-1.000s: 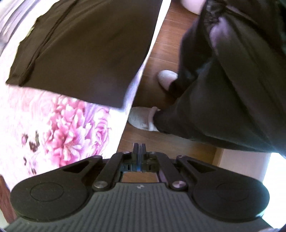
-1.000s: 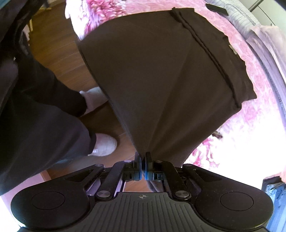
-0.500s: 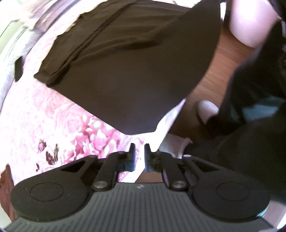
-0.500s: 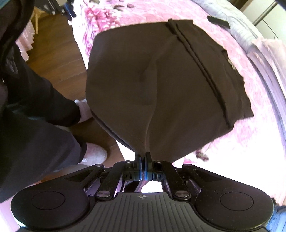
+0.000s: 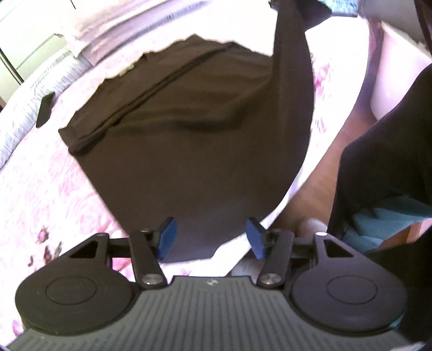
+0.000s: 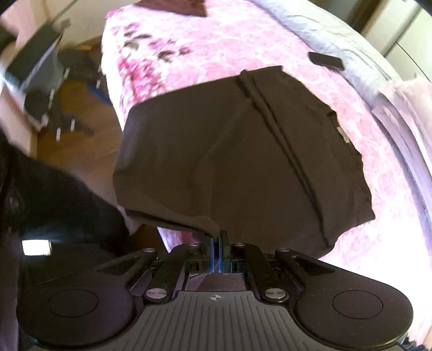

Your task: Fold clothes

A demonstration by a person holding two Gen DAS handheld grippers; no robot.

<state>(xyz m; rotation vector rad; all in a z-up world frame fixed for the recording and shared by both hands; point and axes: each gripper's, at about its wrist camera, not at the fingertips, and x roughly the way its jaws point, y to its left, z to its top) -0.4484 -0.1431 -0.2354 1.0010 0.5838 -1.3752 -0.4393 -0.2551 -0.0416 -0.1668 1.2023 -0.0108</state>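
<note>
A dark brown garment (image 5: 189,140) lies on the pink floral bedspread (image 5: 40,199), its near part hanging past the bed edge. My left gripper (image 5: 210,239) is open, its blue pads (image 5: 167,237) on either side of the garment's near corner, holding nothing. In the right wrist view the same garment (image 6: 243,162) spreads over the bed (image 6: 189,54). My right gripper (image 6: 216,240) is shut on the garment's near corner and lifts it, so the cloth rises in a taut strip (image 5: 291,81) at the far right of the left wrist view.
A black phone (image 6: 326,60) lies on the bed beyond the garment and also shows in the left wrist view (image 5: 44,109). A folded brown item (image 6: 175,5) sits at the far end. The person's dark trousers (image 5: 383,151) stand over the wooden floor (image 6: 81,108), with clutter there.
My left gripper has opened wide and moved in over the garment's near corner. My right gripper has kept its grip and lifted its corner up and over the bed.
</note>
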